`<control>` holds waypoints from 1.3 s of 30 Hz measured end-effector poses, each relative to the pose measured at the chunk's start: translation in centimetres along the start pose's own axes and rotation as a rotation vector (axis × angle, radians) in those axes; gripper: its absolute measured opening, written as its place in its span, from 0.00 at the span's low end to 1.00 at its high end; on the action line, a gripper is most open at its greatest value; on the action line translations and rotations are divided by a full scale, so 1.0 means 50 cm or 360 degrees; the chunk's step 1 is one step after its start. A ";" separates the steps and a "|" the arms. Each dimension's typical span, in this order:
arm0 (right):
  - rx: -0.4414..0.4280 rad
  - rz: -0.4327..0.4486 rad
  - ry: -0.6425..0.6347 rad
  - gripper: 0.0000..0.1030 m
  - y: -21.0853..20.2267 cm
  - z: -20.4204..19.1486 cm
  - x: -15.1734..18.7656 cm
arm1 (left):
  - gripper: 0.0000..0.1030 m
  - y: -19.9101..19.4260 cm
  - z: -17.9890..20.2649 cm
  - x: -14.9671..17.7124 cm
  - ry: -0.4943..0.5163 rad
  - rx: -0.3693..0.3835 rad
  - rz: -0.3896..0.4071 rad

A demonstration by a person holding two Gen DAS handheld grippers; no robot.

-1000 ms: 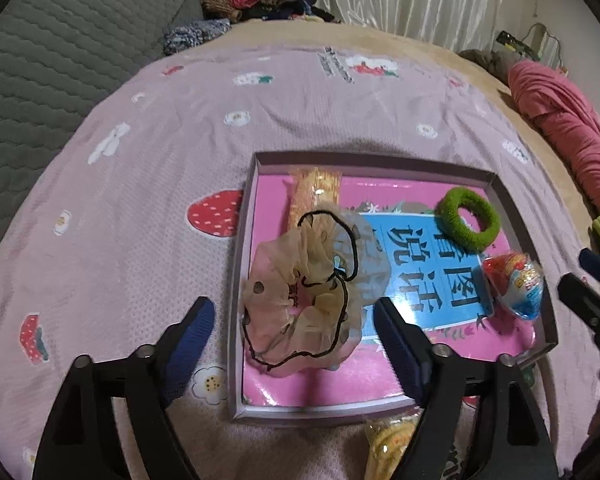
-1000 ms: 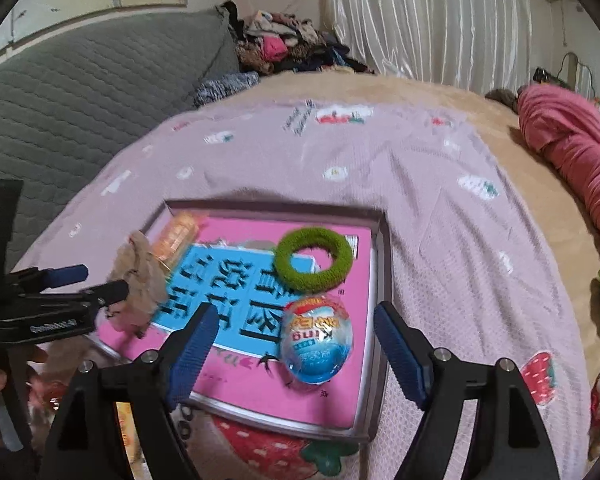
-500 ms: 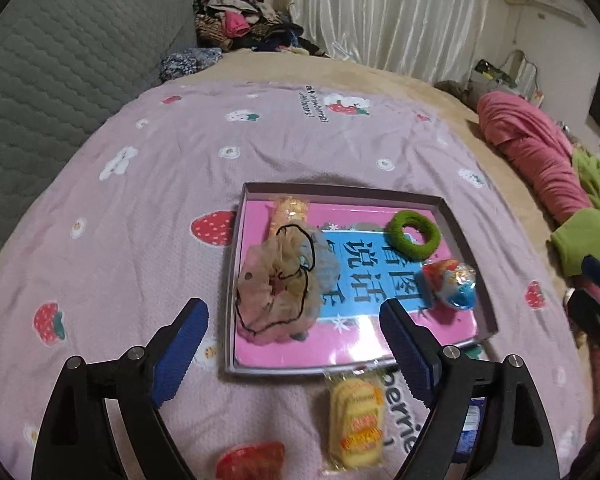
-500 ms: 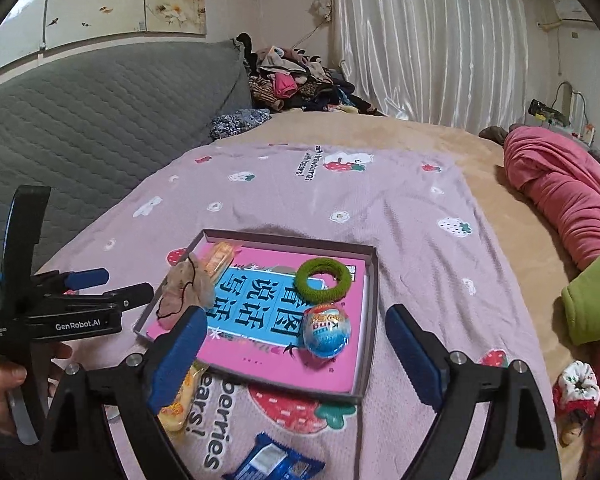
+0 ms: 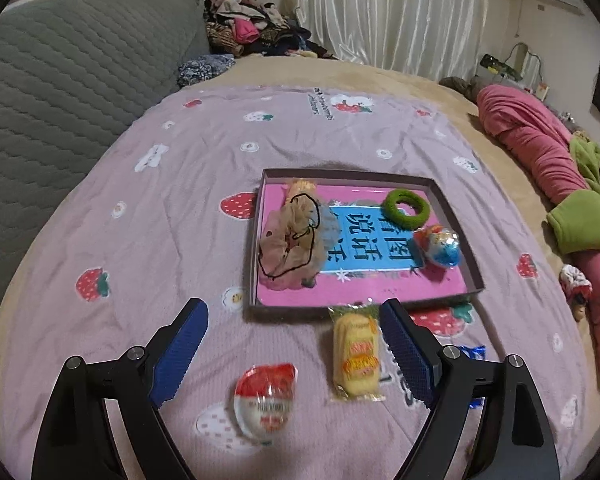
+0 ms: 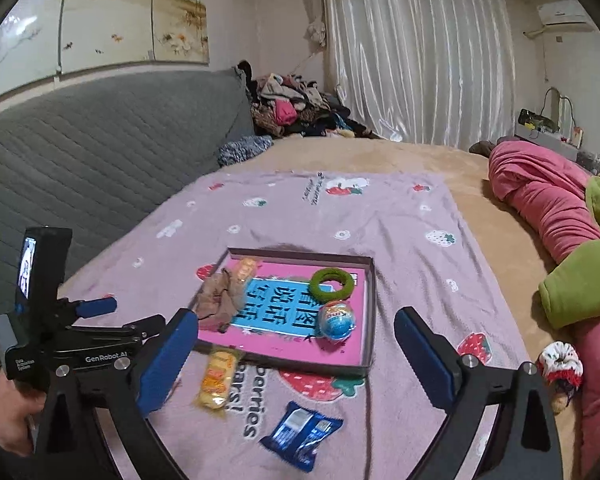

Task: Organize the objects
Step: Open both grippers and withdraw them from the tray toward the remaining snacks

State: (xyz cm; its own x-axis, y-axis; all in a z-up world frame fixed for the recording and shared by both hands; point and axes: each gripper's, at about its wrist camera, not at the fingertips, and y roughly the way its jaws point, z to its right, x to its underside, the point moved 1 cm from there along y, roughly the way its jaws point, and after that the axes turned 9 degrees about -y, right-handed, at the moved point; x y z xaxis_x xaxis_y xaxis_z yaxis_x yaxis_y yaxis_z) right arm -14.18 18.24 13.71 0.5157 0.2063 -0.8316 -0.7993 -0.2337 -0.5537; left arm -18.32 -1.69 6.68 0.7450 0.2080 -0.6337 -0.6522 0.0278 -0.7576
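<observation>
With both grippers spread and empty, sorting awaits the next pick.
Left gripper (image 5: 292,356) and right gripper (image 6: 296,354) hover above the loose yellow snack (image 5: 356,354), just outside the tray (image 5: 364,307).

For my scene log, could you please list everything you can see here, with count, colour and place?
Tray: one, grey rim, pink base, on the blanket.
Blanket: one, lilac, strawberry print.
Scrunchie: one, beige, tray's left.
Hair ring: one, green, tray's far right.
Toy egg: one, blue-red, tray's right.
Yellow snack: one, outside, before the tray.
Jelly cup: one, red-lidded, outside.
Blue packet: one, outside.
Left gripper: open.
Right gripper: open.
</observation>
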 end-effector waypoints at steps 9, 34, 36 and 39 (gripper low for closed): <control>-0.0016 0.0048 0.0043 0.98 -0.081 -0.010 0.022 | 0.86 -0.114 -0.007 0.025 -0.0034 0.0023 0.0078; 0.0021 0.0028 0.0032 0.98 -0.216 -0.046 0.115 | 0.86 -0.255 0.010 0.141 0.0052 -0.0040 0.0136; 0.0021 0.0012 0.0025 0.98 -0.222 -0.046 0.124 | 0.86 -0.263 0.012 0.154 0.0052 -0.0036 0.0147; 0.0040 0.0002 0.0019 0.98 -0.233 -0.046 0.137 | 0.86 -0.271 0.015 0.167 0.0049 -0.0033 0.0154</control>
State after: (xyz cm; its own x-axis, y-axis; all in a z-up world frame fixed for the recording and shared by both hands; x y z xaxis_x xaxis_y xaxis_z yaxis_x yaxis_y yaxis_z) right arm -0.62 20.22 14.35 0.5182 0.1948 -0.8328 -0.8073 -0.2102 -0.5515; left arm -3.38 0.42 11.76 0.6827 0.1788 -0.7084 -0.7186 -0.0112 -0.6953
